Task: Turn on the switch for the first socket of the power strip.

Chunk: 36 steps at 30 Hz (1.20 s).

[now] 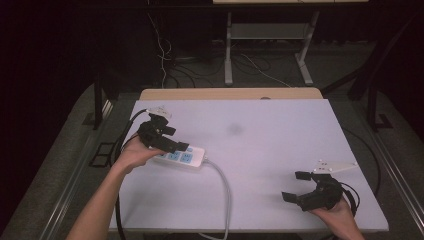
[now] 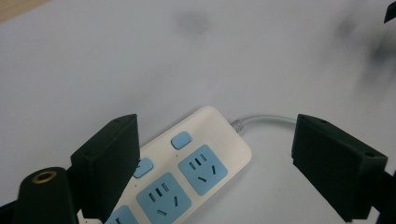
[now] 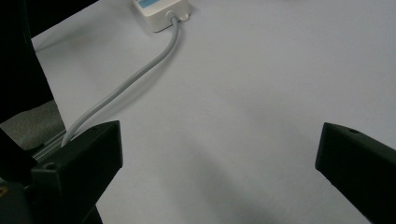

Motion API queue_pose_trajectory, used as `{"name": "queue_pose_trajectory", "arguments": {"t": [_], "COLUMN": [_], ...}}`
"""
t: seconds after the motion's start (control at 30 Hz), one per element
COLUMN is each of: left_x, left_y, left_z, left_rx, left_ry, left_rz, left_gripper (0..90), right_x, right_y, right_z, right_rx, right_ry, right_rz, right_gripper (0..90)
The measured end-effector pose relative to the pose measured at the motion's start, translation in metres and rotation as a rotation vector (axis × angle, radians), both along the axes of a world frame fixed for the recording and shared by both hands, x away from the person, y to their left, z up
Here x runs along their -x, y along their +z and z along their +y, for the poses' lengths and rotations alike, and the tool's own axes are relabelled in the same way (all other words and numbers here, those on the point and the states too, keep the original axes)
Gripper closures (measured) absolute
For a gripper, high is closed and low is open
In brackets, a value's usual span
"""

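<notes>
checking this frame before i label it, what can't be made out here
- Power strip, left gripper view: its near end runs off the bottom edge and under one jaw of the left tongs, so the socket count is unknown.
- Cord, high view: it leaves over the table's near edge; its plug is out of frame.
- Dark smudge, left gripper view: too blurred to say what it is.

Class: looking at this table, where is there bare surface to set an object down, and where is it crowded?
Free: the white table from the power strip across to the right gripper, and its far half. Crowded: the left side, where the left gripper hovers over the strip and its cord runs to the near edge.
</notes>
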<state>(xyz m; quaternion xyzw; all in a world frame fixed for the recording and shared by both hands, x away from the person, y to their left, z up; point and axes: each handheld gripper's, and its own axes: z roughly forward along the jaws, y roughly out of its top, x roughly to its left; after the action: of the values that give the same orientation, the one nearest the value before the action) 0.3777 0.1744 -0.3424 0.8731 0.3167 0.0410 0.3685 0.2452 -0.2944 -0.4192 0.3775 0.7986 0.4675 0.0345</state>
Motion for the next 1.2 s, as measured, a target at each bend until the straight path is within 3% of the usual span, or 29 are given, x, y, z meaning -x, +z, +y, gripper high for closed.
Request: {"name": "queue_pose_trajectory", "arguments": {"t": [0.13,0.53,0.7,0.97,1.2], "left_x": [-0.004,-0.007,-0.010,-0.016,-0.020], "left_y": [-0.003,-0.009,-0.013,-0.019,-0.026], "left_z": [0.001,-0.007,-0.009,-0.010,-0.014], "left_rx": [0.001,-0.039,-0.046,-0.055,-0.076], "left_ry": [-0.005,-0.020,-0.017,-0.007,-0.008], "left_rz": [0.002,-0.047,-0.039,-0.025,-0.012], "left_gripper": [23.7,58.4,72.4,88.6,89.0], "right_x": [0.000,0.000,0.000,0.000,0.000], "right_y": [0.000,0.000,0.000,-0.001,-0.001], "right_z": [0.000,0.000,0.000,0.000,0.000], "right_rx": [0.003,0.004,0.005,0.007,0.008], "right_ry": [0.003,0.005,0.005,0.006,0.009], "right_rz": [0.002,0.001,0.003,0.002,0.001], "right_gripper": [0.2,0.2,0.2,0.2,0.2]}}
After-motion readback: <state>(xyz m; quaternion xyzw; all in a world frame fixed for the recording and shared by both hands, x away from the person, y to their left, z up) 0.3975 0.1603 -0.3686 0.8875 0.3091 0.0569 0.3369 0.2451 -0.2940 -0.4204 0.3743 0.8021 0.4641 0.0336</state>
